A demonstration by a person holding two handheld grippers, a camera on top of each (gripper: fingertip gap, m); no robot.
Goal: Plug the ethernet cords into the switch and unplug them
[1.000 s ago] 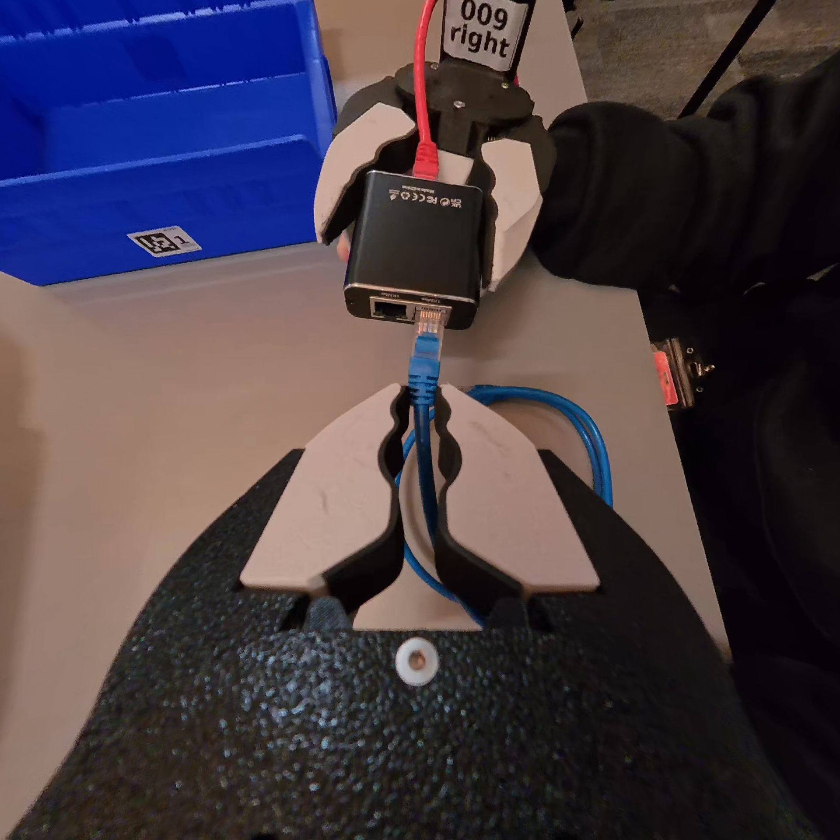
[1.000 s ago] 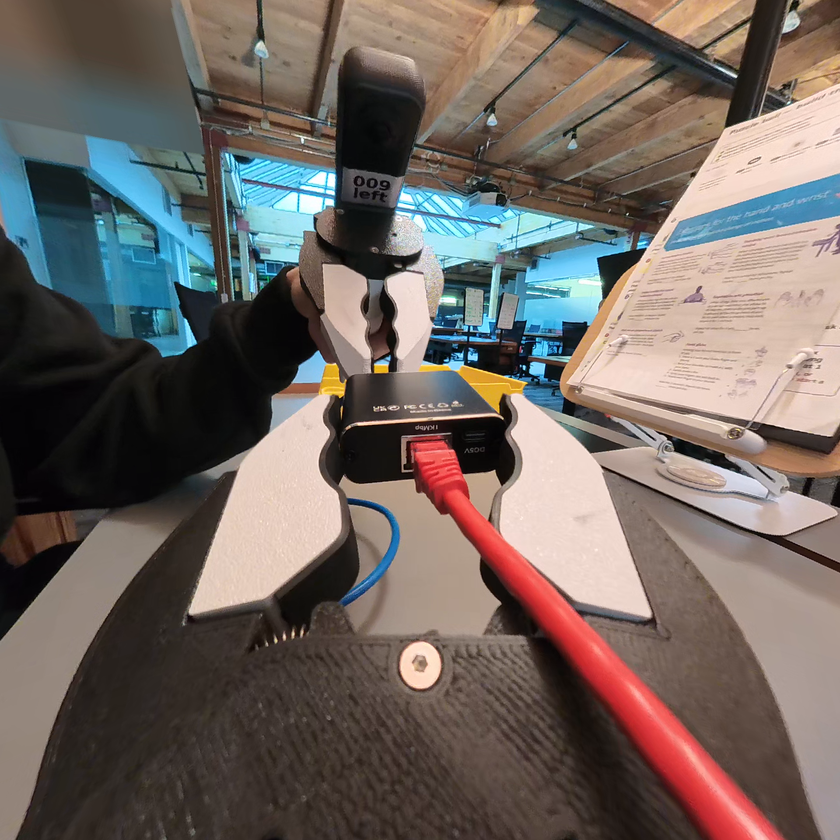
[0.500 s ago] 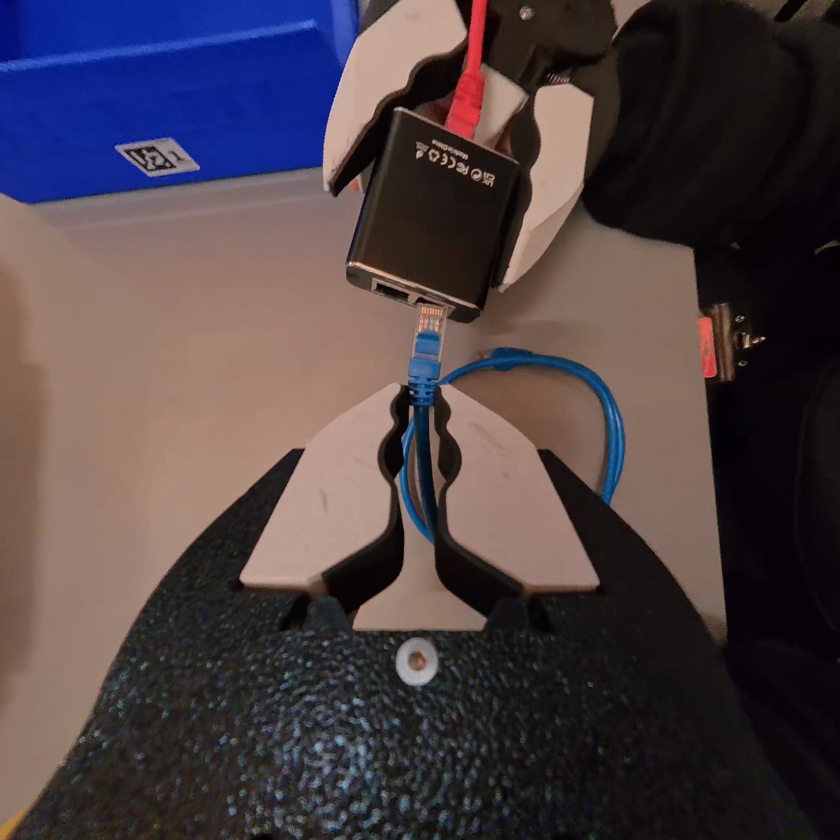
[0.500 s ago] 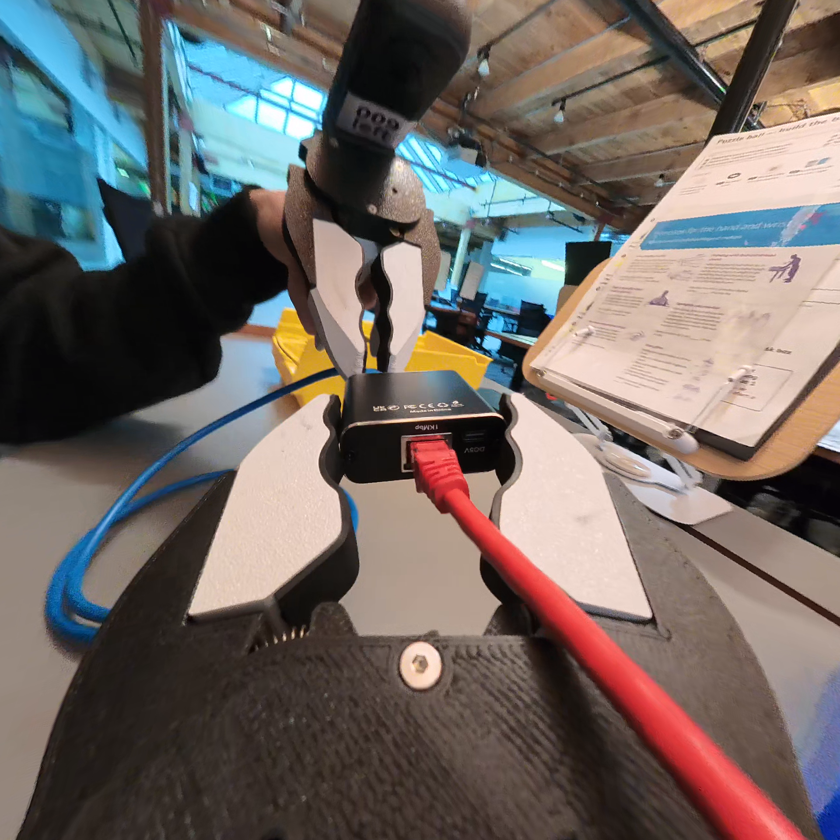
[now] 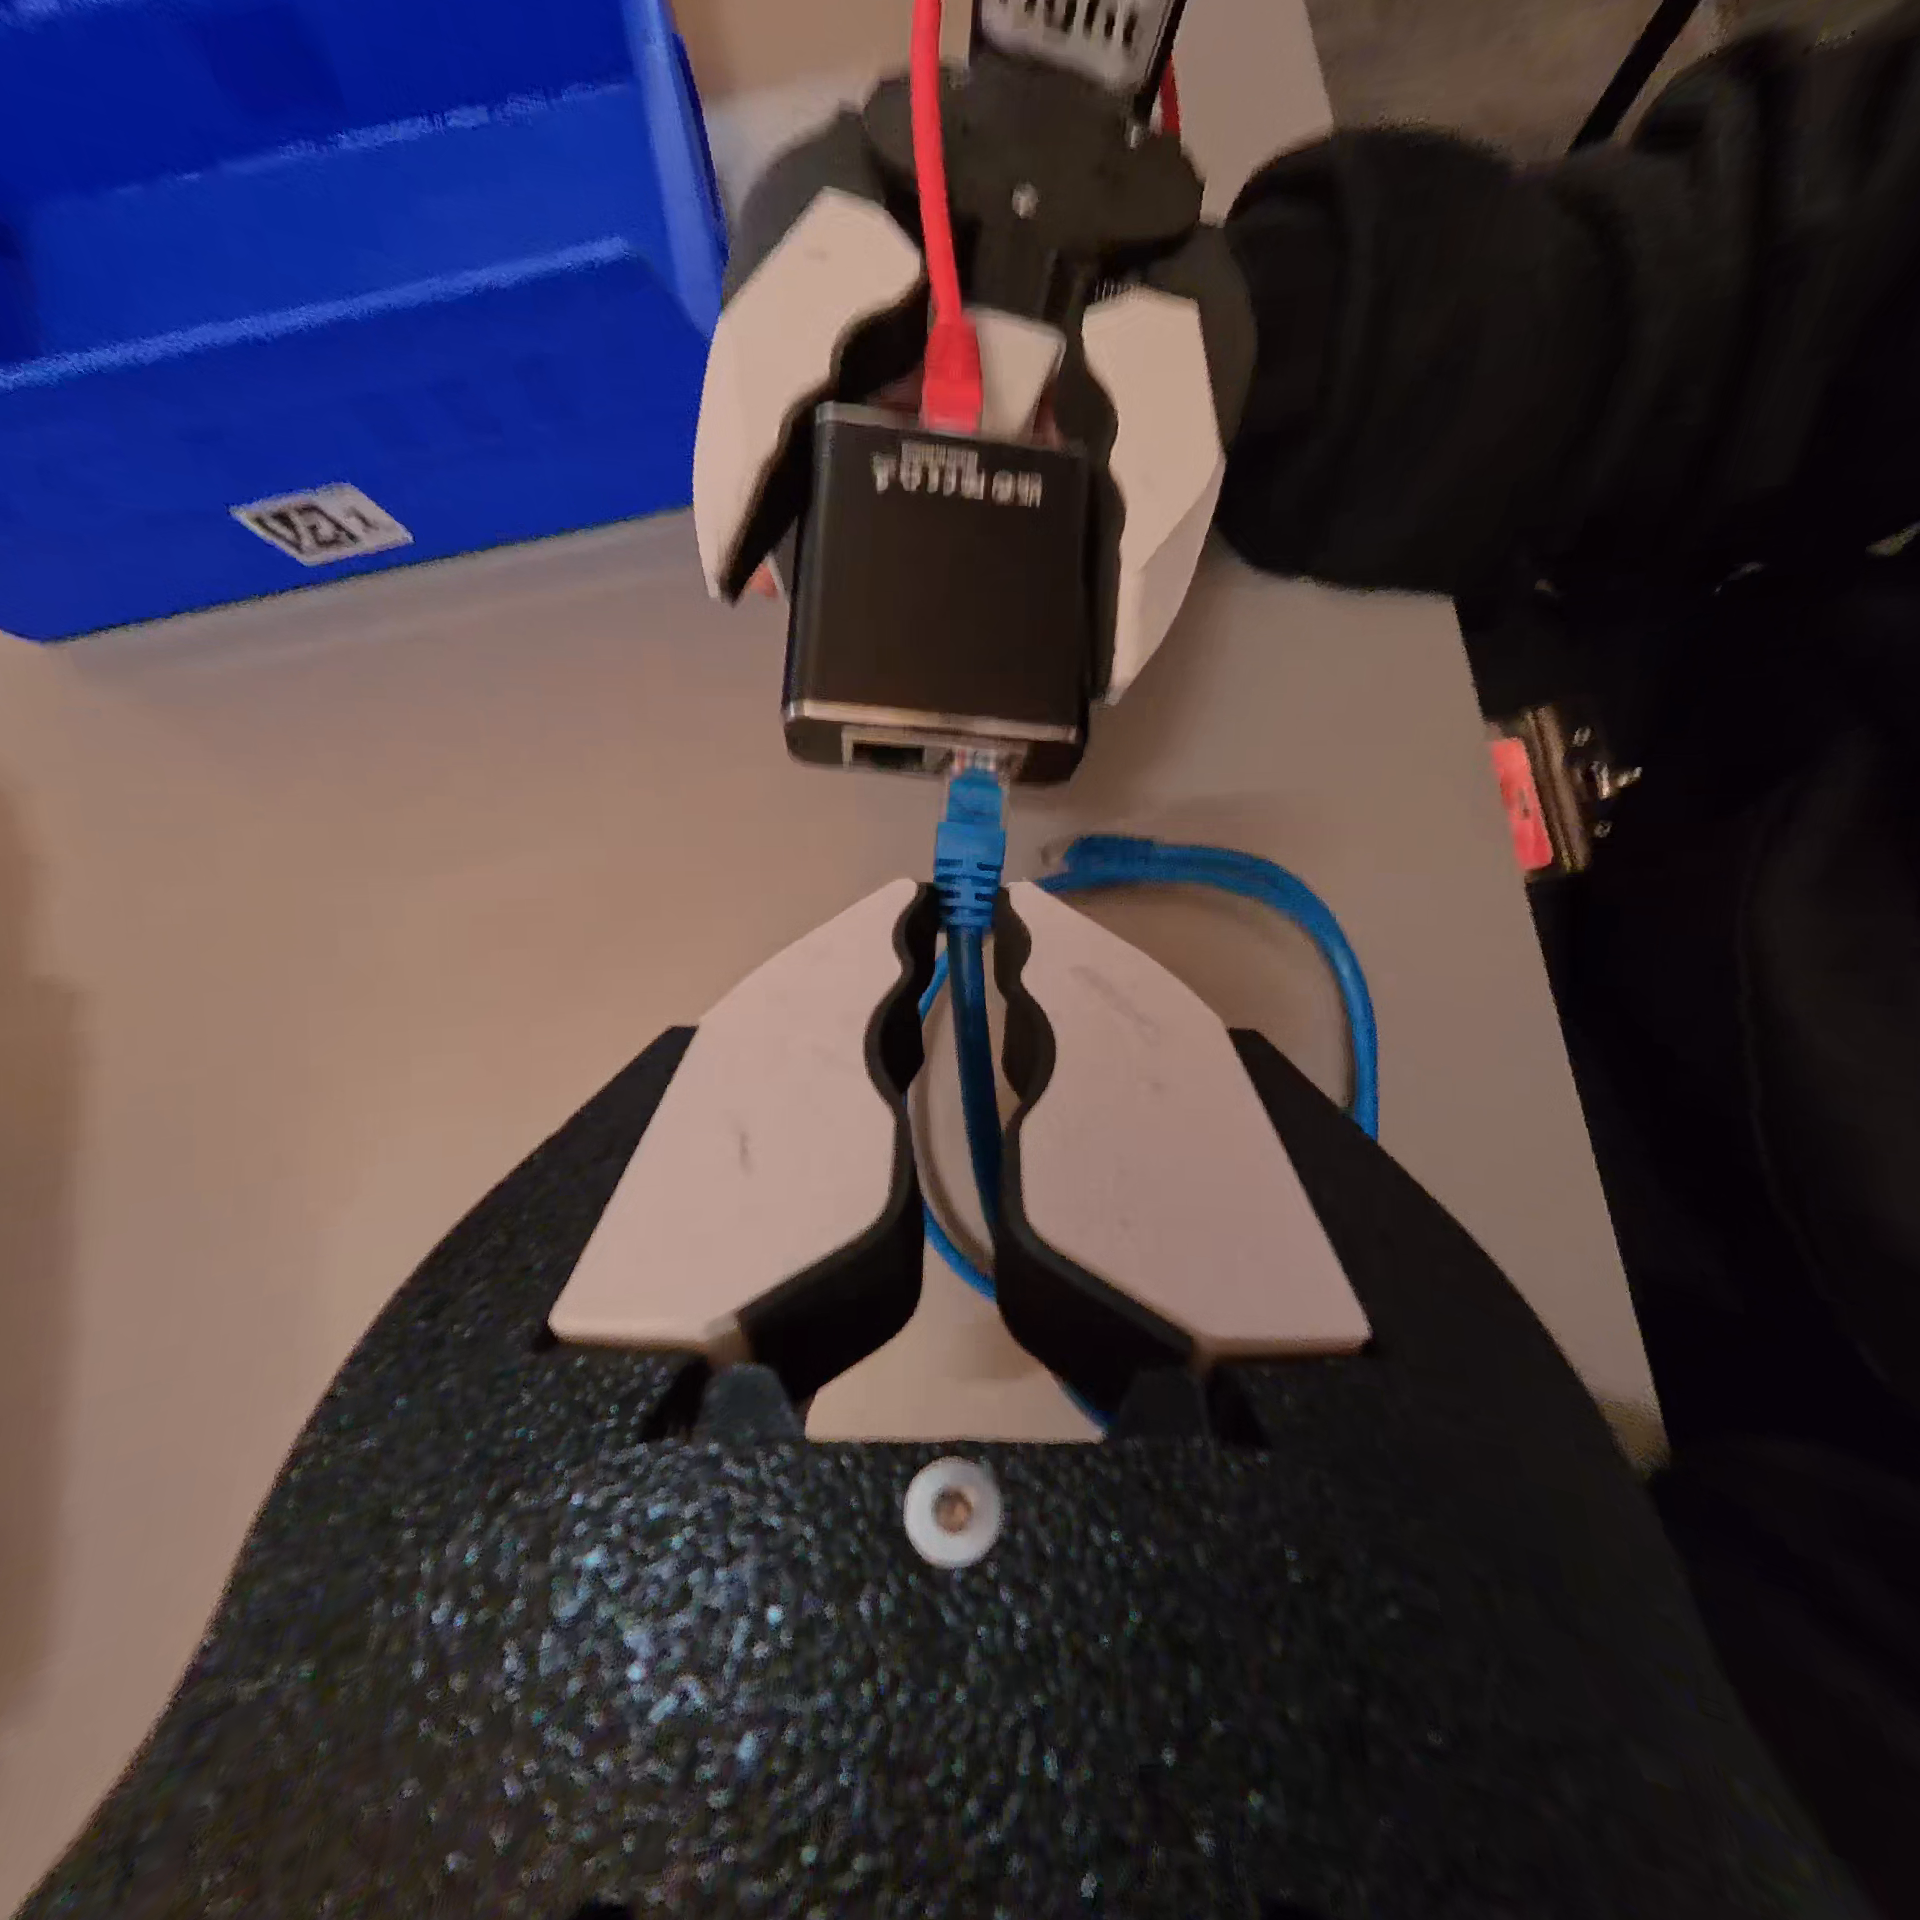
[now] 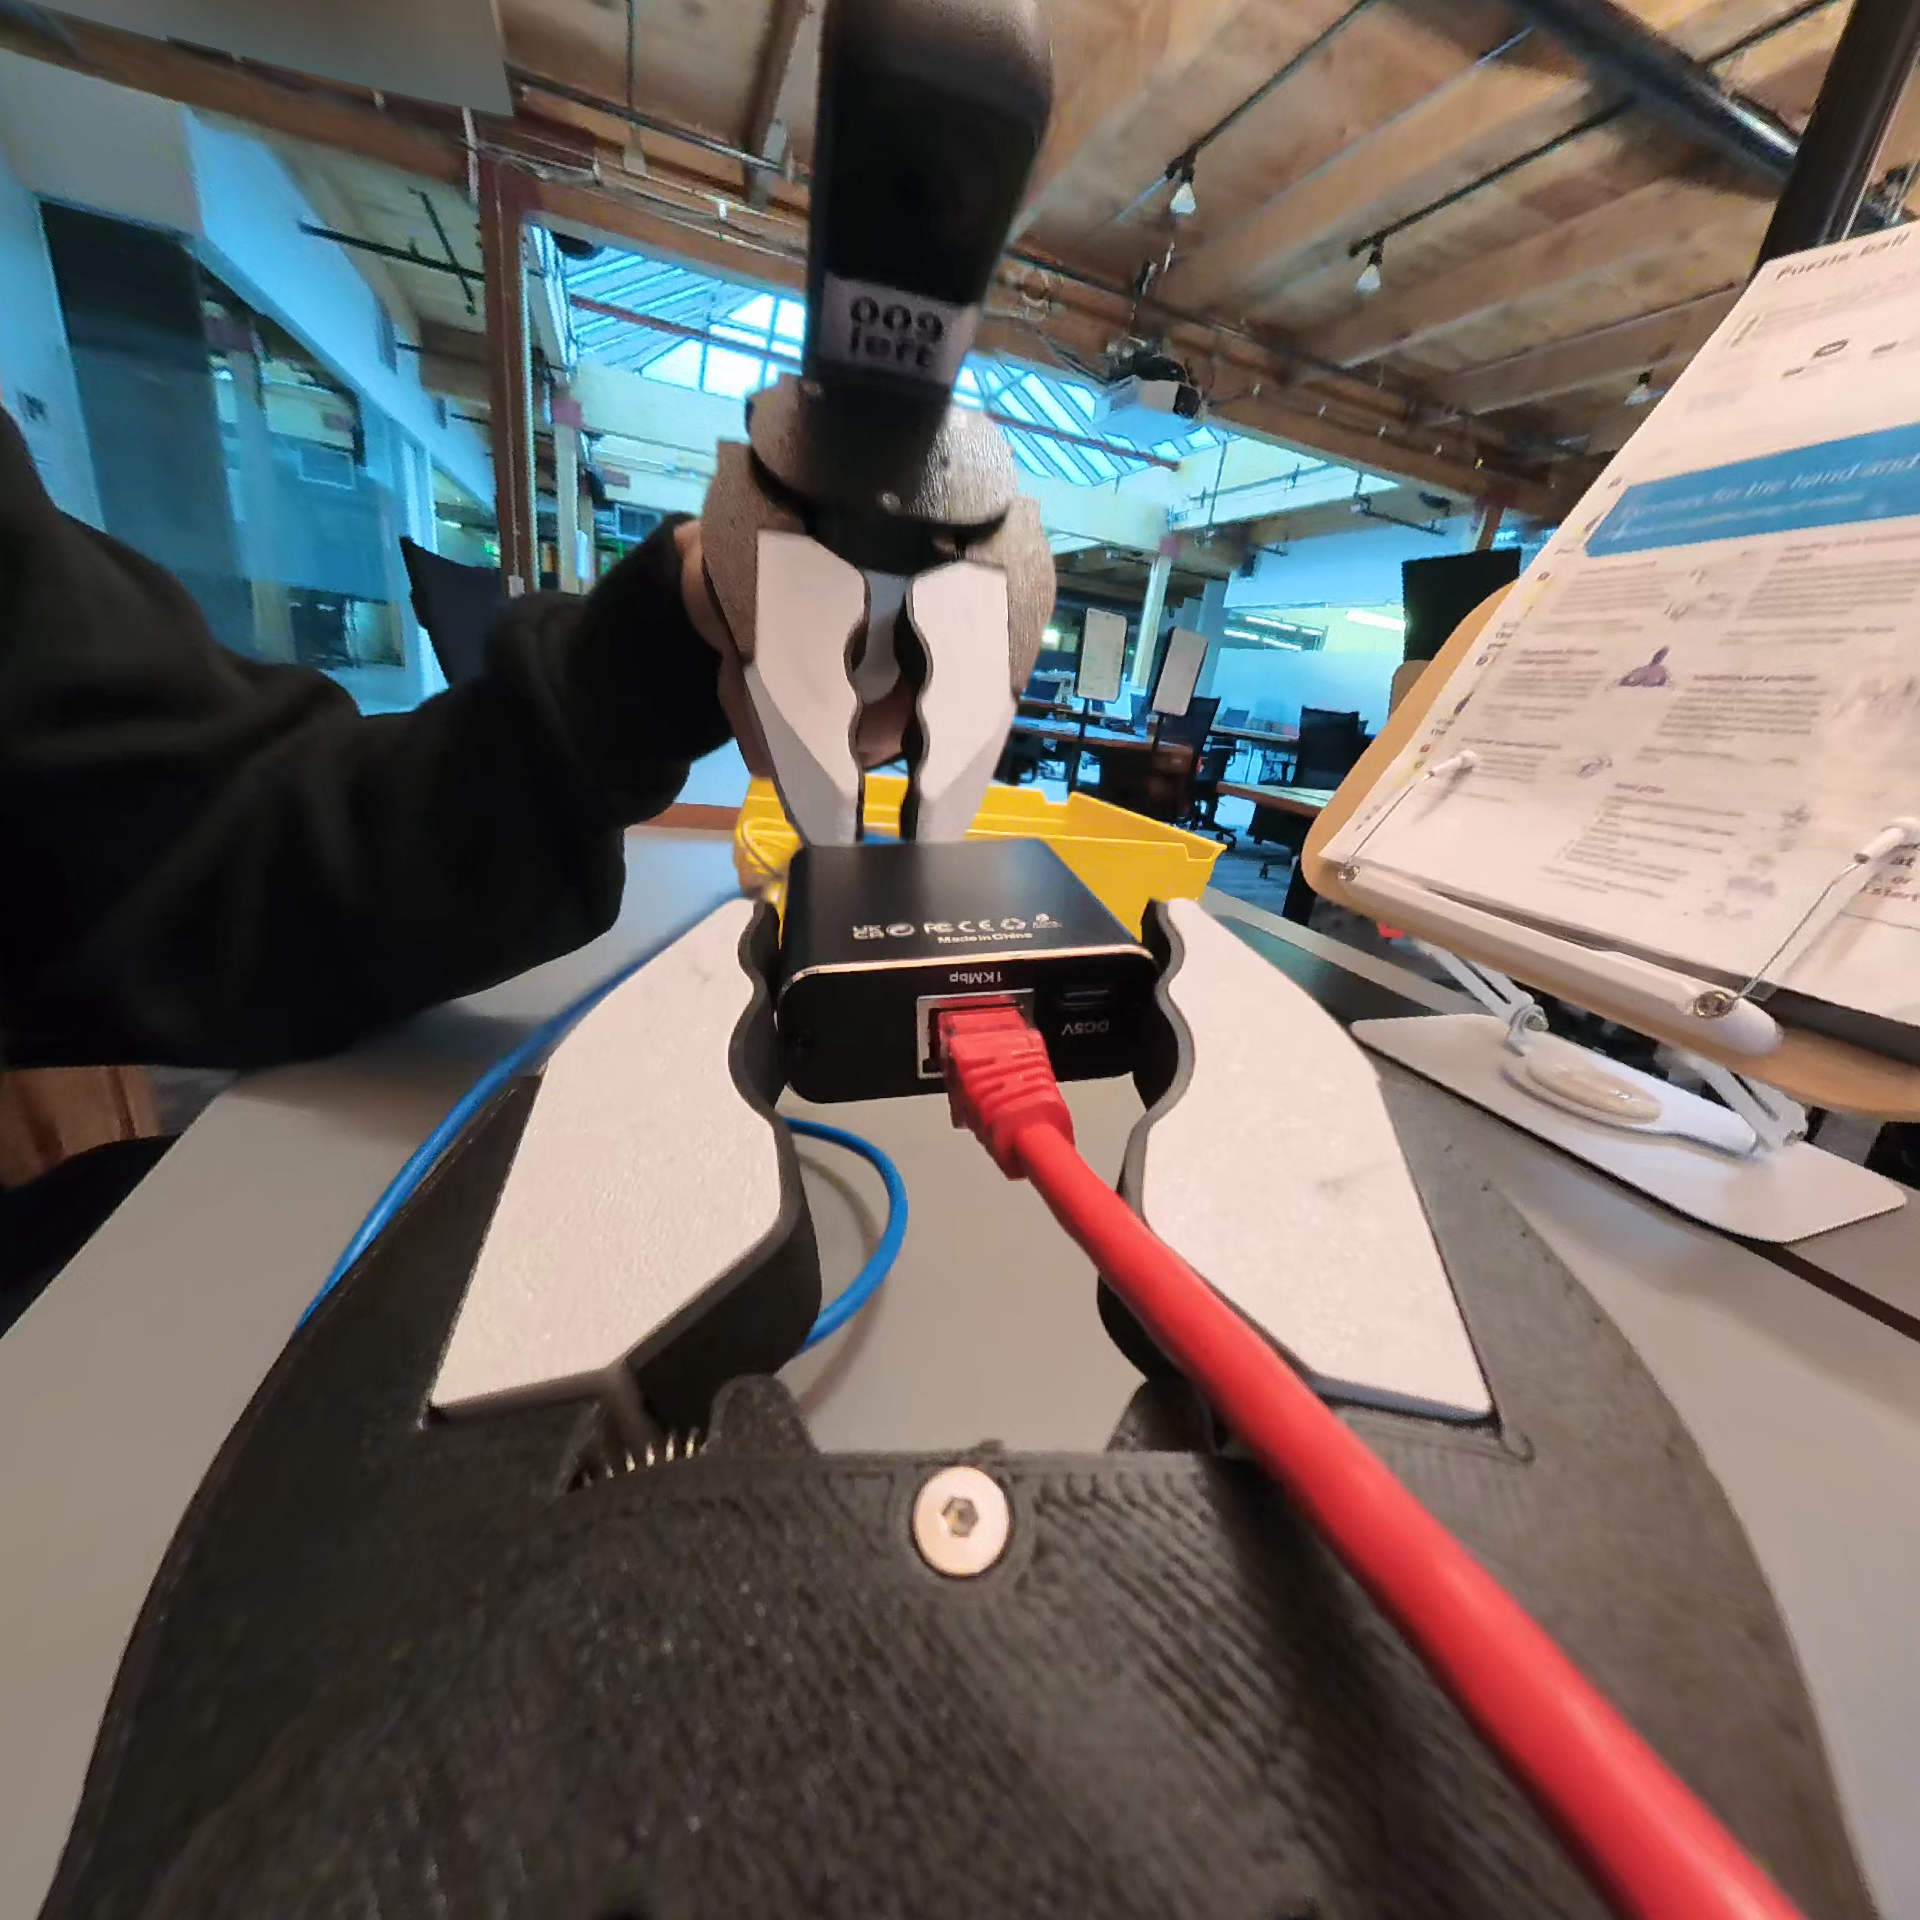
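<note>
The switch (image 5: pixel 940 592) is being held above the table (image 5: pixel 416 883) between the jaws of the right gripper (image 6: pixel 961 997), with the red cord (image 6: pixel 1195 1257) sitting in its back port. Half a second ago it was tilting; now it is facing the blue plug (image 5: pixel 971 831) squarely, and the plug tip is entering the front port. The left gripper (image 5: pixel 961 904) is pinching the blue cord (image 5: pixel 1340 977) behind the plug, so I judge only the last push is remaining.

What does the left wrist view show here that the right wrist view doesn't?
Only the left wrist view shows the blue plug at the switch's port, an empty port beside it, and a blue bin. Only the right wrist view shows a yellow bin and a document stand. Both show the switch, red cord and both grippers.
</note>
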